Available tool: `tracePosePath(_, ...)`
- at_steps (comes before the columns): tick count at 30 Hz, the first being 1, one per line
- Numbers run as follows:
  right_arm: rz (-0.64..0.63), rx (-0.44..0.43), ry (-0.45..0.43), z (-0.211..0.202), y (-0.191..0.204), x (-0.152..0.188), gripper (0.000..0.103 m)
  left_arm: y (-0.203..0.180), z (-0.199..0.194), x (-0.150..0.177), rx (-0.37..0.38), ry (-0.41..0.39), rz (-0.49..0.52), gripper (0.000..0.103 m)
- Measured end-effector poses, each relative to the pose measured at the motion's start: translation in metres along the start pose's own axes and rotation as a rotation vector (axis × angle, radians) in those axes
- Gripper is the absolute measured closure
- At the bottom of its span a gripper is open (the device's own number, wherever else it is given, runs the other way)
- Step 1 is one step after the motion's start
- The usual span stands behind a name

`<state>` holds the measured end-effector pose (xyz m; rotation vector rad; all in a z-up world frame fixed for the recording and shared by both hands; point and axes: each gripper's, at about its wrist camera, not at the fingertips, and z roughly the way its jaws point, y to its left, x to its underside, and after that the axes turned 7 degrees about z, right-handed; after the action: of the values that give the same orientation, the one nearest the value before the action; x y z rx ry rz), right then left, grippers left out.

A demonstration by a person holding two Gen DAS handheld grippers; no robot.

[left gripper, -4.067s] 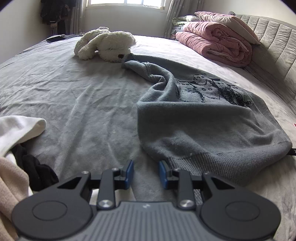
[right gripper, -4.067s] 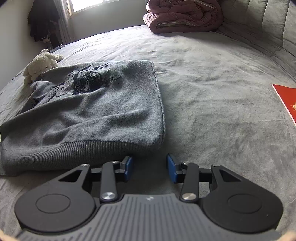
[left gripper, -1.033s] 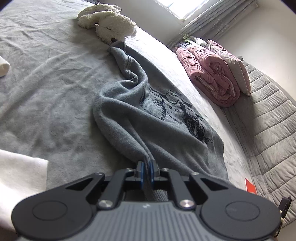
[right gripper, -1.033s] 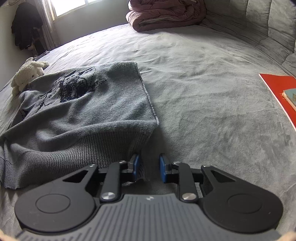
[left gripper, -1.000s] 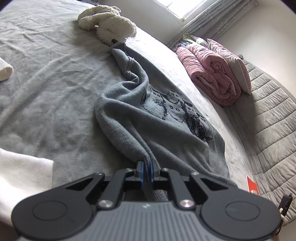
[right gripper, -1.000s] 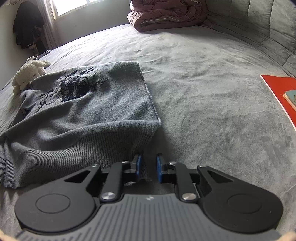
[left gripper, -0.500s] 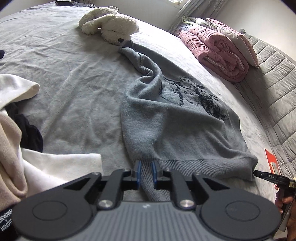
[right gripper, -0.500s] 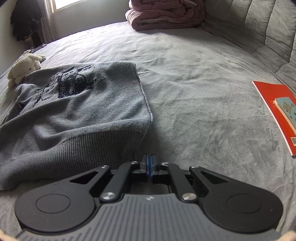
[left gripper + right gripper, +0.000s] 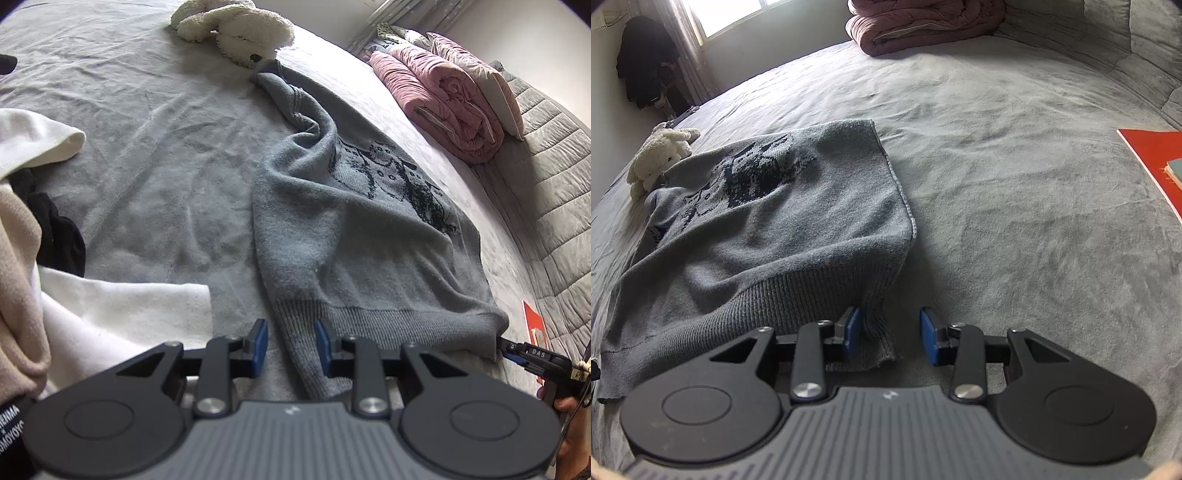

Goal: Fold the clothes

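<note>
A grey knit sweater point(image 9: 351, 229) with a dark pattern lies flat on the grey bed point(image 9: 166, 129), its ribbed hem towards me. My left gripper point(image 9: 290, 345) is open, and the hem's left corner lies loose between its blue pads. In the right wrist view the sweater point(image 9: 768, 229) spreads to the left. The hem's right corner rests against the left pad of my open right gripper point(image 9: 891, 334). The left wrist view also shows the right gripper point(image 9: 508, 349) at that far corner, with a hand behind it.
A white plush toy point(image 9: 236, 26) touches the sweater's far end. White, beige and black clothes point(image 9: 55, 295) are piled at the left. A rolled pink quilt point(image 9: 443, 103) and padded headboard point(image 9: 554, 166) stand at the back right. A red book point(image 9: 1152, 158) lies right.
Both grippers were shut on the sweater's hem corners half a second ago. Both have opened now, and the hem rests on the bed.
</note>
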<state>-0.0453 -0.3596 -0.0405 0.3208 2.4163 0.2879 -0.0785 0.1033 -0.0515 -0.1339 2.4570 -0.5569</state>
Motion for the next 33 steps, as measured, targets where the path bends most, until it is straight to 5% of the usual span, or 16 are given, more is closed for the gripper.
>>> tracePosePath(4, -0.036, -0.013, 0.020, 0.002, 0.005, 0.005, 0.068, 0.004, 0.001, -0.001, 0.005, -0.001, -0.029, 0.075)
tracePosePath(8, -0.088, -0.025, 0.036, 0.003, 0.011, 0.013, 0.095, 0.003, 0.004, 0.000, 0.011, -0.008, -0.023, 0.078)
tracePosePath(21, -0.027, 0.001, 0.020, -0.004, -0.004, 0.008, 0.096, -0.013, -0.002, 0.002, 0.040, -0.100, 0.036, 0.083)
tracePosePath(33, -0.036, 0.057, 0.011, -0.006, -0.007, 0.004, 0.096, 0.015, 0.007, 0.006, 0.019, -0.002, -0.075, 0.083)
